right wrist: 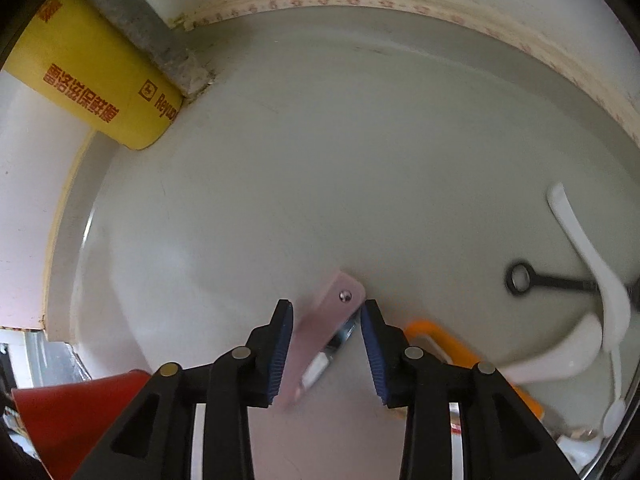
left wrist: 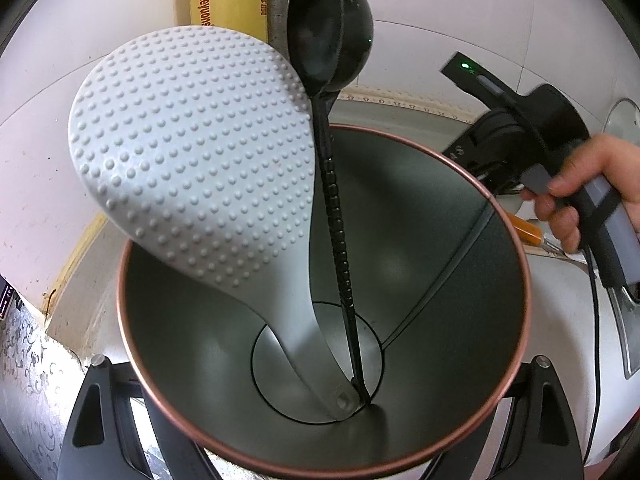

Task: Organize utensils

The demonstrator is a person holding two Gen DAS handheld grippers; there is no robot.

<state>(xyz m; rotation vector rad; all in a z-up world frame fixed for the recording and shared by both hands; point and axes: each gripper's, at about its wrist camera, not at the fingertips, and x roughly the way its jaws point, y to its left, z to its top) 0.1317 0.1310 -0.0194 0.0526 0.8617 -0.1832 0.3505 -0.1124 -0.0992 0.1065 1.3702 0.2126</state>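
Note:
In the left wrist view a round dark utensil holder with a copper rim stands right in front of my left gripper. It holds a grey dimpled rice paddle and a black ladle, both handle down. Only the bases of the left fingers show, spread on either side of the holder's near wall; the tips are hidden. In the right wrist view my right gripper is open around a pink-handled utensil lying on the counter, with its fingers either side of the handle.
On the counter at the right lie two white spoons, a black-handled utensil and an orange-handled one. A yellow box stands at the back left by a grey pipe. The red holder's outer wall is at lower left.

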